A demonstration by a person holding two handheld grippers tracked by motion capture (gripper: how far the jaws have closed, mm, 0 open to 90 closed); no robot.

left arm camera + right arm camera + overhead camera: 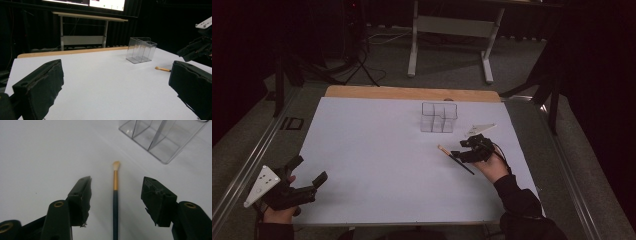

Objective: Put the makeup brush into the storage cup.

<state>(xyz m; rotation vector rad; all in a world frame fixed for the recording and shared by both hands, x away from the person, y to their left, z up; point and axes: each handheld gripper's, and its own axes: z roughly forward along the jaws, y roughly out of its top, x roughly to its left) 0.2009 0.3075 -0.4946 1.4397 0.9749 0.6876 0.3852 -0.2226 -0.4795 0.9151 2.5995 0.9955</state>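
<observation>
Item: makeup brush [115,195], slim, dark handle, gold ferrule, pale tuft. Location: flat on the white table [377,160], near the clear compartmented organizer [438,118], tuft end toward it.

Handling, as judged: very light, stiff along the handle, soft at the tuft; the smooth round shaft is likely to roll or slip under a loose pinch. Best hold: the dark handle just behind the ferrule, not the bristles.

Right gripper [115,202]: jaws spread to either side of the handle, not pressing it. Left gripper [307,175]: jaws wide apart, holding nothing, at the table's near left corner.
</observation>
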